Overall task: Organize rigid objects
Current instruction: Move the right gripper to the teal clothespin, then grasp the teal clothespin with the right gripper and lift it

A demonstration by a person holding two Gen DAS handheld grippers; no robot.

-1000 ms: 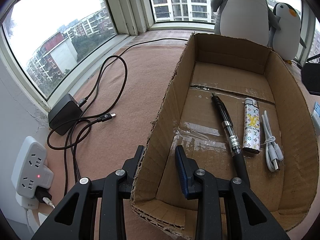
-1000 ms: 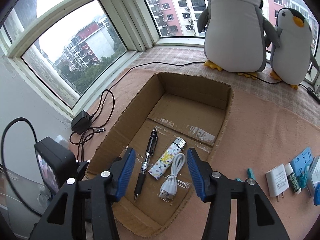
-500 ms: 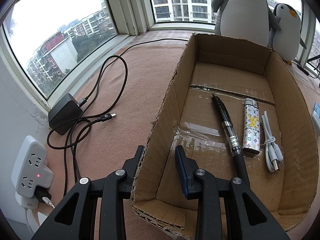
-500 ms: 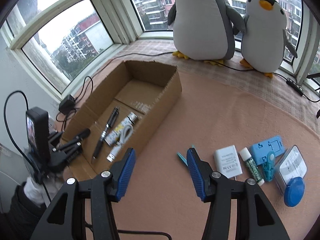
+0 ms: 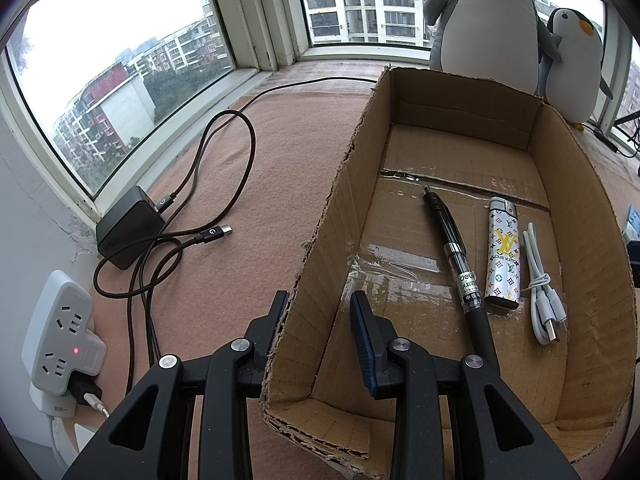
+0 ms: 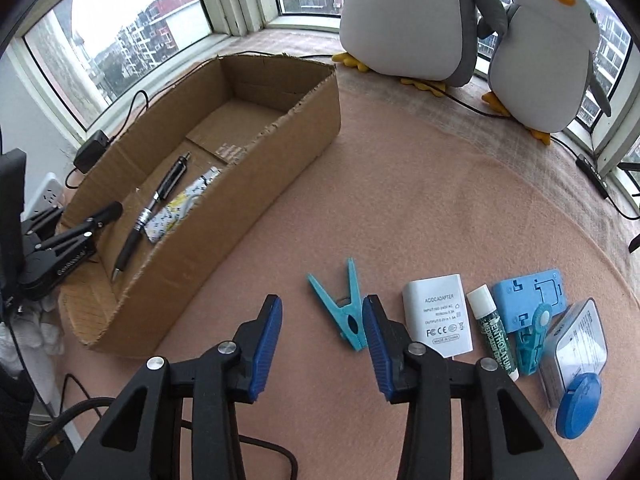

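Our left gripper (image 5: pixel 320 316) sits w/ jaws apart, straddling the near-left wall of the cardboard box (image 5: pixel 332 216), one finger outside, one inside, not clamped. In the box, left to right, lie a black pen (image 5: pixel 454 256), a patterned lighter (image 5: pixel 503 256) and a coiled white cable (image 5: pixel 542 284). Our right gripper (image 6: pixel 322 326) hovers w/ jaws apart over the pink mat (image 6: pixel 420 184), right of the box; the teal clothespin (image 6: pixel 346 308) lies just by its right finger, then a white adapter (image 6: pixel 438 316), lip balm (image 6: pixel 492 332), blue holder (image 6: pixel 528 304), etc. further right.
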